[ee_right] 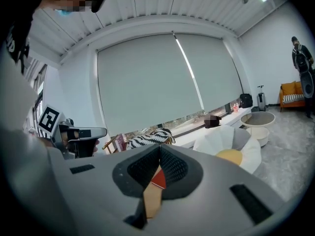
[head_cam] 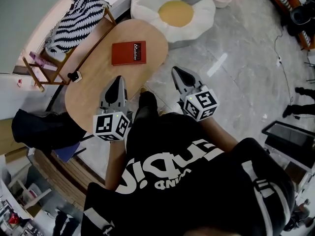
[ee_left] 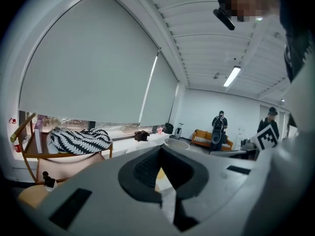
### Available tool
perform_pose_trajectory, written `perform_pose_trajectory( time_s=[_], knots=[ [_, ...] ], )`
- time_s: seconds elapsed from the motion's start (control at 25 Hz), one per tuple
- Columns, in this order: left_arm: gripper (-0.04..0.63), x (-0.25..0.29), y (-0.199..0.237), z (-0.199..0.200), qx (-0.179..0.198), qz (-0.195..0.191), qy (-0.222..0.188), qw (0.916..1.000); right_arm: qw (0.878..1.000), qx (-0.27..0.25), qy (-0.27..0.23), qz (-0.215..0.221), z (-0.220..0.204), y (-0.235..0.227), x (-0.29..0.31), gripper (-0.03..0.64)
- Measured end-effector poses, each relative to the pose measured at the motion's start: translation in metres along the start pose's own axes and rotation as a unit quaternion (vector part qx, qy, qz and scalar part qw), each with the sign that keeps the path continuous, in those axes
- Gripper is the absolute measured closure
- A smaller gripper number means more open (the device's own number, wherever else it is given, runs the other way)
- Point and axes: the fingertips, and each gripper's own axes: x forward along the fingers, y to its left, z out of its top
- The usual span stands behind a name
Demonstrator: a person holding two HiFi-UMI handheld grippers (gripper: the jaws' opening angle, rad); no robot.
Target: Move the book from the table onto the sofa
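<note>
My left gripper [head_cam: 118,80] and right gripper [head_cam: 176,71] have their fingers pinched together, empty. I'd spread them first, then flank the red book [head_cam: 129,52] at upper centre of the counter [head_cam: 91,95].

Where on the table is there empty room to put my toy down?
The wooden table is bare between the red book and the left tongs, and on the rounded end past the book, toward the flower cushion. It is tighter along the edge where a small black thing sits and the striped chair stands close.
</note>
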Motion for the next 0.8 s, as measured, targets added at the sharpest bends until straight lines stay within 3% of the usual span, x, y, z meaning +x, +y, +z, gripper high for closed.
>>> perform_pose_trajectory(
  time_s=[0.2,0.8],
  knots=[
    [0.588,0.03,0.025,0.014,-0.009,-0.002,-0.002,1.0,1.0,0.011,-0.002,0.001,0.013,-0.007,0.038,0.615],
    [0.588,0.117,0.091,0.052,0.023,-0.042,0.018,0.9987,0.999,0.019,-0.018,-0.044,0.051,-0.033,0.131,0.615]
  ],
)
